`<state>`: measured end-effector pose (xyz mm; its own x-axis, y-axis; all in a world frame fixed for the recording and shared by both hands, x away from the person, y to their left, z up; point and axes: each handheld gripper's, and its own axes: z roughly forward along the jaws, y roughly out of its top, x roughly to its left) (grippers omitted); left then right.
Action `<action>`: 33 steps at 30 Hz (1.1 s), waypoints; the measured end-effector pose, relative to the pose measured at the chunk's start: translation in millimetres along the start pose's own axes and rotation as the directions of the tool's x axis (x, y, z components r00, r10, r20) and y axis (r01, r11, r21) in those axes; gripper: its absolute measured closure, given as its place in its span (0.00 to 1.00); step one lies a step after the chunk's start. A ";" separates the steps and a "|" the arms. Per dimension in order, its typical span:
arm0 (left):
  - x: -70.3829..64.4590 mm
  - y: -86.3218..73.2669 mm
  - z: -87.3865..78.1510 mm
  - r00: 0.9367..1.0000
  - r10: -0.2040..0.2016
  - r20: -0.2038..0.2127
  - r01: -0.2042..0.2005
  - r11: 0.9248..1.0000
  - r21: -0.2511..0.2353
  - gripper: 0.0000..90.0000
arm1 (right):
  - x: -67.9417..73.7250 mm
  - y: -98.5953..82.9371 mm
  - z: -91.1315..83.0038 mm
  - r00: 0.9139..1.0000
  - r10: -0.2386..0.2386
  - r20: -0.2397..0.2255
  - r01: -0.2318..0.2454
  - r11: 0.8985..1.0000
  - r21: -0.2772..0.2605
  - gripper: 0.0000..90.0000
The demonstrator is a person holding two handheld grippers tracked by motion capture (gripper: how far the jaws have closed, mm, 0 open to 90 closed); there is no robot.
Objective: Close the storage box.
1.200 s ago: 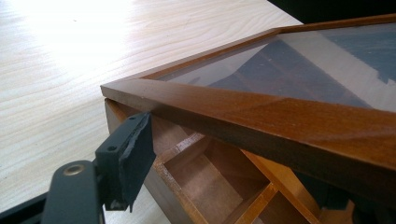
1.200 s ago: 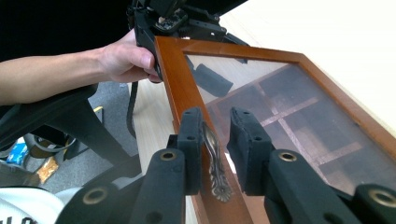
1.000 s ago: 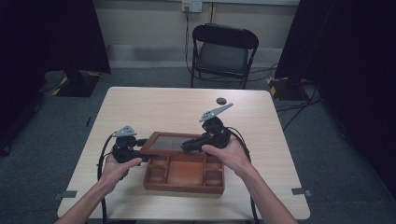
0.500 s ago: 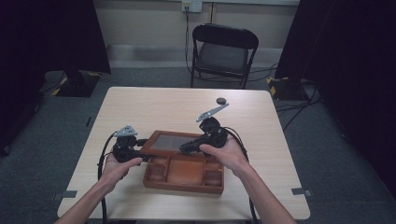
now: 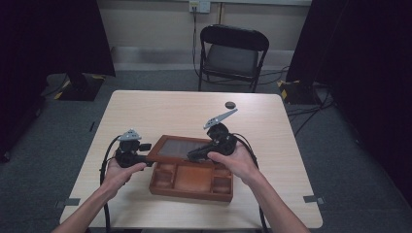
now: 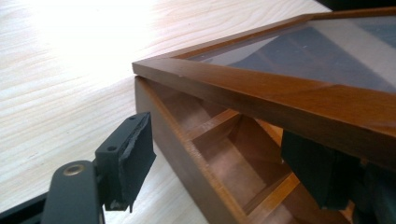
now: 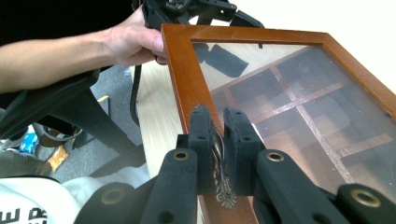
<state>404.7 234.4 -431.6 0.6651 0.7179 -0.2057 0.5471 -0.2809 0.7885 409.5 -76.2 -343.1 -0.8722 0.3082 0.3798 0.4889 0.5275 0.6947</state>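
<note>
So the wooden box [image 5: 191,182] sits near the table's [image 5: 160,109] front edge, roughly mid-width. Right gripper [image 7: 218,140] is clamped on what looks like a small brass latch [image 7: 220,179] on the glass lid's [image 5: 177,149] front rail, lid tilted up partway. Left gripper [image 6: 224,163] is spread wide around the box's left wall, one jaw outside, one inside under the lid, gripping nothing.

Legible text: partial dark capital letters, apparently "EW E", on a white cloth [image 7: 28,205] at the bottom left corner of the right gripper view; the word is cut off by the frame edge. No other readable text, labels or numbers.
</note>
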 end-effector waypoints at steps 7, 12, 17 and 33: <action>14.7 -6.3 -8.0 0.999 -0.016 -0.036 0.017 1.000 0.026 0.28 | 1.1 -6.4 -1.0 1.000 -0.017 -0.002 0.017 1.000 0.015 0.92; 23.1 -10.9 -13.5 0.999 -0.028 -0.043 0.030 0.999 0.041 0.28 | 5.2 -17.1 0.0 1.000 -0.028 0.010 0.027 0.999 0.035 0.91; 30.7 -17.3 -14.6 0.997 -0.048 -0.064 0.051 0.997 0.058 0.28 | 6.8 -26.6 5.2 1.000 -0.022 0.012 0.021 0.997 0.075 0.91; 43.3 -24.4 -10.2 0.994 -0.084 -0.071 0.091 0.991 0.100 0.28 | 6.9 -48.4 21.2 0.999 -0.035 0.005 0.034 0.991 0.132 0.91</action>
<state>415.0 278.9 -453.8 0.5785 0.7827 -0.2297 0.6538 -0.2765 0.7043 380.1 -82.8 -387.0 -0.8887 0.2939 0.3519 0.4566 0.6379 0.6202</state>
